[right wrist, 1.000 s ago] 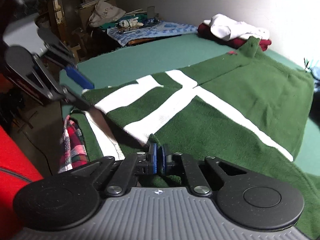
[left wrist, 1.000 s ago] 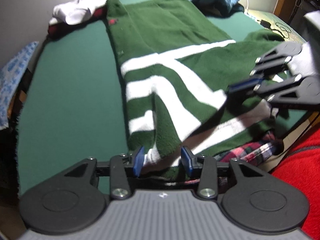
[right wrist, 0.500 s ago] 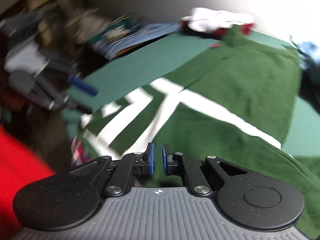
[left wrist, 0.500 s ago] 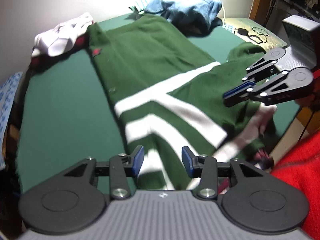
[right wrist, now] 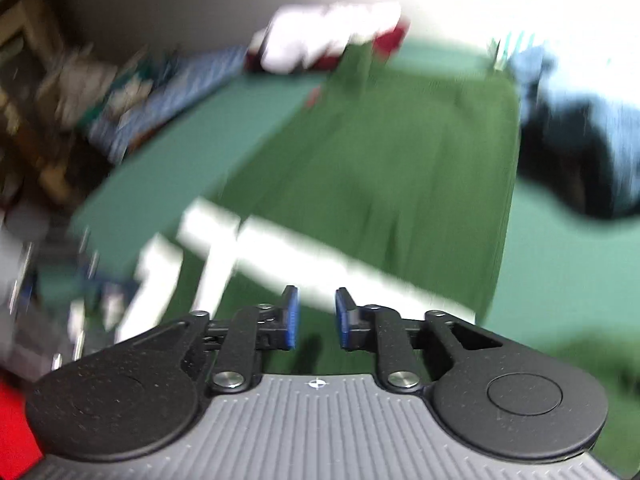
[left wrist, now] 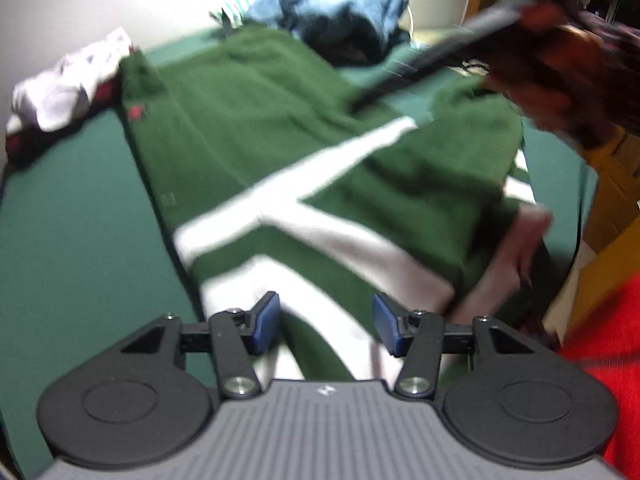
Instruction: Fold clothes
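Observation:
A dark green sweater with white stripes lies spread on the green table cover. Its right side is folded over the middle. My left gripper hovers over the near striped hem, jaws opening, with no cloth pressed between the blue pads. In the left wrist view my right gripper is a dark blur above the sweater's far right. In the blurred right wrist view the right gripper is over the sweater. Its jaws are opening too, with nothing between them.
A white and red pile of clothes sits at the far left corner and a blue garment at the far end. The person's red clothing fills the near right. A side table with a blue patterned cloth stands beyond the table's left edge.
Both grippers have let go of the sweater and their jaws have parted. The right gripper has swung up and away over the far right. The lifted hem has dropped flat.

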